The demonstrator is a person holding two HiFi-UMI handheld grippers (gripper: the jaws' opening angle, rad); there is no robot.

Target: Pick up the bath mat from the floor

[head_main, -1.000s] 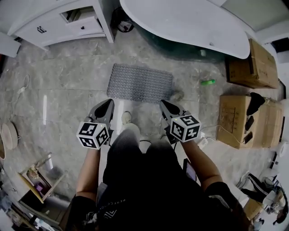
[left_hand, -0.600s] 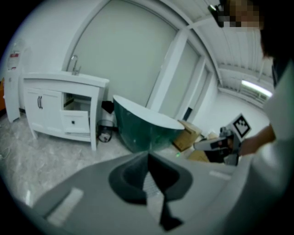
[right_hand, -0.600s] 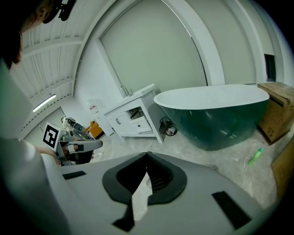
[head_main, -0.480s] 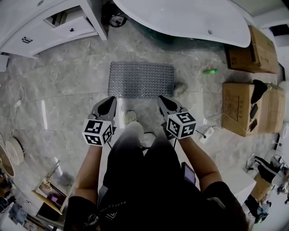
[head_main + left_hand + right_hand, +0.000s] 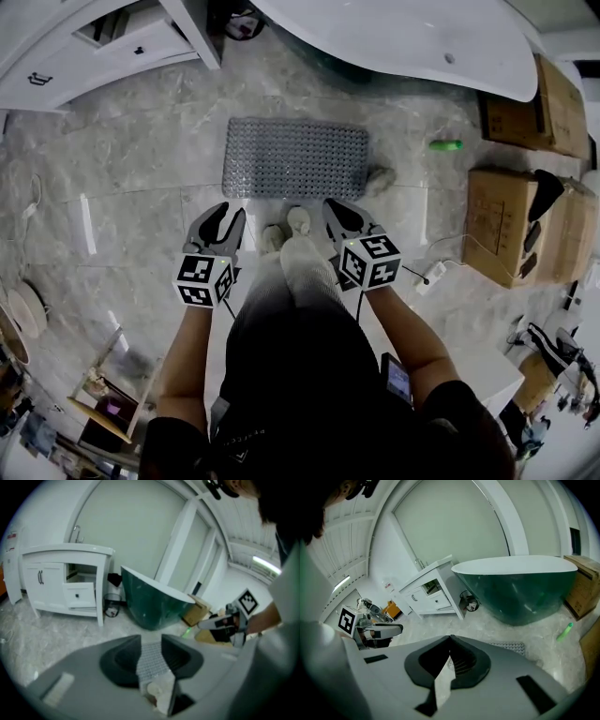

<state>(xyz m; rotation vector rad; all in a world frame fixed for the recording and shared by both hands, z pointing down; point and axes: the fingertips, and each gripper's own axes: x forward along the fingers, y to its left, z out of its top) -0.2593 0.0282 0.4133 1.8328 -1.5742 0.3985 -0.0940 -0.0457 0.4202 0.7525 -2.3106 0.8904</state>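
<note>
Left tool opening, empty — bath mat flat on floor.

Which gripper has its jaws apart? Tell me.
The left gripper: its jaws are opening, with a gap between them and nothing in it, only the mat seen beyond. The right gripper has its jaw tips together.

Bathtub just behind bath mat

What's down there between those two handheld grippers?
The person's feet, on the floor just short of the bath mat; the head view shows it.
</note>
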